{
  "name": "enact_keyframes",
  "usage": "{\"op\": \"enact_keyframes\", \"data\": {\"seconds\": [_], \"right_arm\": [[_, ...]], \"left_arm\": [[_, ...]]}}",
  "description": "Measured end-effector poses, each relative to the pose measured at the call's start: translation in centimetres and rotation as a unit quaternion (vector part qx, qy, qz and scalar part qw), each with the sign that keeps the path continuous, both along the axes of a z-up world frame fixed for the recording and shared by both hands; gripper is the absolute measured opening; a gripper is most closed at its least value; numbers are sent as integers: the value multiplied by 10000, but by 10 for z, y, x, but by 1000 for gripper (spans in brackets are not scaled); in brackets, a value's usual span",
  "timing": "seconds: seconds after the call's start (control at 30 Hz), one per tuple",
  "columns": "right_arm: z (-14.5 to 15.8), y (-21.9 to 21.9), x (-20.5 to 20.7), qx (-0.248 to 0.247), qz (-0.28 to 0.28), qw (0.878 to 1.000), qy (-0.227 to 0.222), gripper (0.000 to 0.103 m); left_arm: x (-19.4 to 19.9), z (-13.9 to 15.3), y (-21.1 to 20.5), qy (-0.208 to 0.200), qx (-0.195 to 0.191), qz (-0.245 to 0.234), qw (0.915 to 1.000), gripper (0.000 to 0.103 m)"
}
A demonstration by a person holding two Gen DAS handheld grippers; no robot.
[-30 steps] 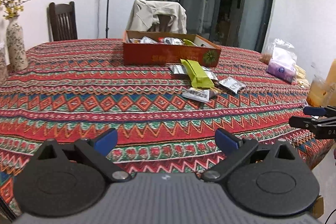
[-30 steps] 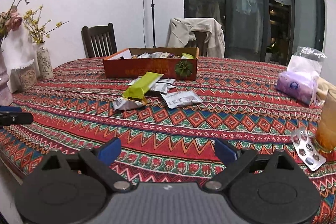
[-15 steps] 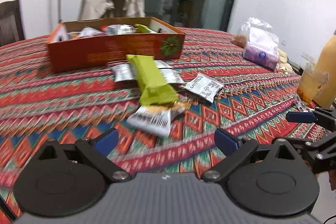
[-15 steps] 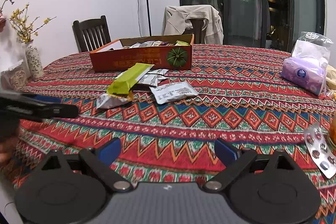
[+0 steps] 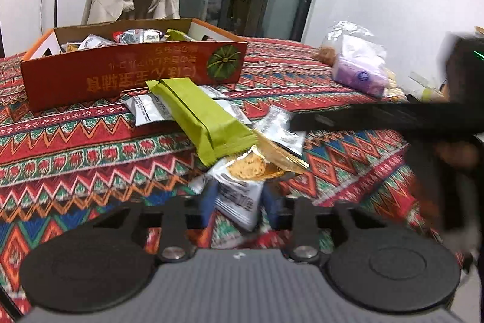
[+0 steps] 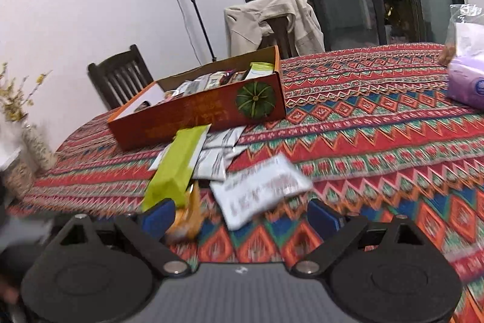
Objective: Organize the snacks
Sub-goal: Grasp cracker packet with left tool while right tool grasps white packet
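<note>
An orange snack box (image 5: 130, 74) (image 6: 208, 111) holds several packets at the far side of the patterned table. In front of it lie a long green packet (image 5: 199, 117) (image 6: 178, 168), silver packets (image 5: 148, 108) and an orange-and-white packet (image 5: 242, 189). My left gripper (image 5: 239, 206) has closed its blue pads on the near end of that orange-and-white packet. My right gripper (image 6: 240, 217) is open, its pads either side of a white packet (image 6: 260, 192) that lies flat; one black finger (image 5: 378, 118) reaches in from the right in the left wrist view.
A purple tissue pack in a clear bag (image 5: 360, 71) (image 6: 466, 80) lies at the right of the table. Two chairs, one draped with a beige jacket (image 6: 272, 20), stand behind the table. A vase with yellow flowers (image 6: 33, 141) stands at the left edge.
Both grippers moved forward to the loose packets. My left gripper closed on the orange-and-white packet. My right gripper stayed open and came up to the white packet.
</note>
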State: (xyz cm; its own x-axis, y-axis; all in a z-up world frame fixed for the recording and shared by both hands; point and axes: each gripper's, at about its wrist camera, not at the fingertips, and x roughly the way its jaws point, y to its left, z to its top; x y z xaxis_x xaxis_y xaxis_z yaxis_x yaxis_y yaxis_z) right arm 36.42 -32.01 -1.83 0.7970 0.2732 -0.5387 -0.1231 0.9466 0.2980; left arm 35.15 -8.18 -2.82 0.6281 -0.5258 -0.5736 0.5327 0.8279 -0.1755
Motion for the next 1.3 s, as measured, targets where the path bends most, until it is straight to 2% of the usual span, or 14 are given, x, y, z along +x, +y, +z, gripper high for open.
{"op": "enact_keyframes", "data": {"seconds": [0.1, 0.2, 0.27, 0.33, 0.43, 0.53, 0.67, 0.77, 0.87, 0.93, 1.17, 1.2, 1.23, 1.3], "right_arm": [[-4, 8, 29, -23, -113, 9999, 115, 93], [-8, 19, 49, -41, -163, 9998, 140, 90], [-10, 27, 57, -372, -213, 9990, 120, 84], [-13, 36, 61, -934, -374, 9949, 94, 83], [-16, 40, 59, -1503, -478, 9874, 102, 81], [-17, 37, 51, -1830, -438, 9819, 204, 77], [-15, 19, 34, -1594, -394, 9860, 282, 72], [-16, 4, 21, -1435, -378, 9885, 289, 63], [-16, -8, 9, -1370, -337, 9897, 250, 56], [-17, -15, 3, -1360, -317, 9899, 240, 55], [-19, -25, -4, -1320, -257, 9908, 114, 56], [-19, -24, -3, -1358, -236, 9904, 103, 57], [-19, -23, -2, -1377, -207, 9902, 96, 57], [-19, -23, -2, -1377, -112, 9904, 87, 56]], "left_arm": [[-19, 3, 6, -72, -27, 28, 10000, 19], [-34, 3, 18, 30, -202, 15, 9998, 19], [-39, 2, 25, 31, -173, 42, 9998, 23], [-40, 3, 27, -100, -3, 20, 9999, 46], [-35, 10, 18, -347, 231, -116, 9991, 71], [-18, 17, -2, -532, 441, -671, 9953, 78], [13, 10, -31, -552, 959, -932, 9895, 79], [29, 1, -39, -217, 783, -1035, 9913, 79], [23, -1, -44, -110, 693, -954, 9930, 77], [12, 0, -49, -44, 687, -1027, 9923, 70], [5, -2, -65, -46, 697, -766, 9946, 70], [6, -1, -66, -13, 642, -697, 9955, 61], [8, 0, -66, 17, 585, -637, 9963, 45], [9, 2, -66, 123, 470, -513, 9975, 44]]}}
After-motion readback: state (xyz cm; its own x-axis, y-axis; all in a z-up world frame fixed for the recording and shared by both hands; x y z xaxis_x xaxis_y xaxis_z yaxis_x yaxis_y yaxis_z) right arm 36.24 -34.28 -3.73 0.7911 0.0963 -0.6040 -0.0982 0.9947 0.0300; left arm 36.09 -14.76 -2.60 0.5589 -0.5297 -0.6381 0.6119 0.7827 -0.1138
